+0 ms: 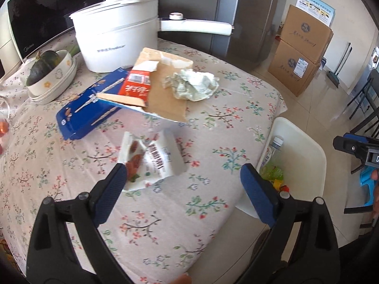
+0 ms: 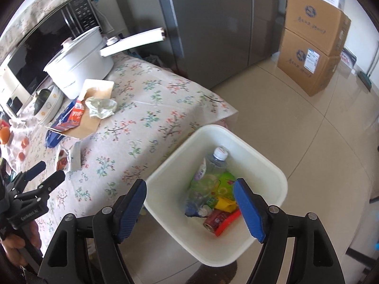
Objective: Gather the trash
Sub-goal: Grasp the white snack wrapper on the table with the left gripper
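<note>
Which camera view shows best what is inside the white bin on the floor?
The right wrist view: it looks down into the white bin, showing a plastic bottle, a red can and colourful wrappers. The left wrist view shows only part of the bin, the bottle top partly behind a gripper finger.

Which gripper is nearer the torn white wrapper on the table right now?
Left. The left gripper hangs open right over the wrapper, one finger at its edge. The right gripper is open off the table, above the bin.

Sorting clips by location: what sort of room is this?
Probably a home kitchen or dining corner: a microwave, an electric pot on a floral-clothed table, and a tall fridge.
</note>
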The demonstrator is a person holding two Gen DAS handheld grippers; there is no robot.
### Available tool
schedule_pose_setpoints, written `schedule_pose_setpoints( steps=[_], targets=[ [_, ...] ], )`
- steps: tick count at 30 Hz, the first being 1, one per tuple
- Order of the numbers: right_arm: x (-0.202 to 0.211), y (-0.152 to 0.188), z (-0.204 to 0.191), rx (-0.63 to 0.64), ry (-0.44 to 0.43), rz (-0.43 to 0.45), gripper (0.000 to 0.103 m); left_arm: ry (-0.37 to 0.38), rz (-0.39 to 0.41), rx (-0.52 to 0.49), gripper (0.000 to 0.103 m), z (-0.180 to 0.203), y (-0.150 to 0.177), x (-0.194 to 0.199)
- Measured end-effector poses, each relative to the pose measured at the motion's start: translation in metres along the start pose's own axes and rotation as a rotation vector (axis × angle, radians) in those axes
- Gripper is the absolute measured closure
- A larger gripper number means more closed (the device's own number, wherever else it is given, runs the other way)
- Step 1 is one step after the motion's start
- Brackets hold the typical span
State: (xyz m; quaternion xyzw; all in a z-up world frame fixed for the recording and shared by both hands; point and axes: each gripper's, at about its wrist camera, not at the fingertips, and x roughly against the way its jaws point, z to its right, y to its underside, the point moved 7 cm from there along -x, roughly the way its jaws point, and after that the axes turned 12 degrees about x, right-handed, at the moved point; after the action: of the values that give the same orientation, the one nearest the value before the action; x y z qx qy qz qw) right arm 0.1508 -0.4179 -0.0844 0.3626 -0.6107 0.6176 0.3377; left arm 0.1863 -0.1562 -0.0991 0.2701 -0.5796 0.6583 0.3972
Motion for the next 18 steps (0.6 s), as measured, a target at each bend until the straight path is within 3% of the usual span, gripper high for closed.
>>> schedule_pose_setpoints(
  steps=[12, 18],
  targets=[
    [-0.019, -0.032, -0.066, 0.053, -0.031, 0.02, 0.022, 0.037, -0.092, 0.192, 0.008, -0.102, -0.003, 0.001],
    [-0.032, -0.04, -0.086, 0.103, -0.009, 0.005, 0.022, 0.119, -0.126, 0.236, 0.03, -0.1, -0.007, -0.024]
  ],
)
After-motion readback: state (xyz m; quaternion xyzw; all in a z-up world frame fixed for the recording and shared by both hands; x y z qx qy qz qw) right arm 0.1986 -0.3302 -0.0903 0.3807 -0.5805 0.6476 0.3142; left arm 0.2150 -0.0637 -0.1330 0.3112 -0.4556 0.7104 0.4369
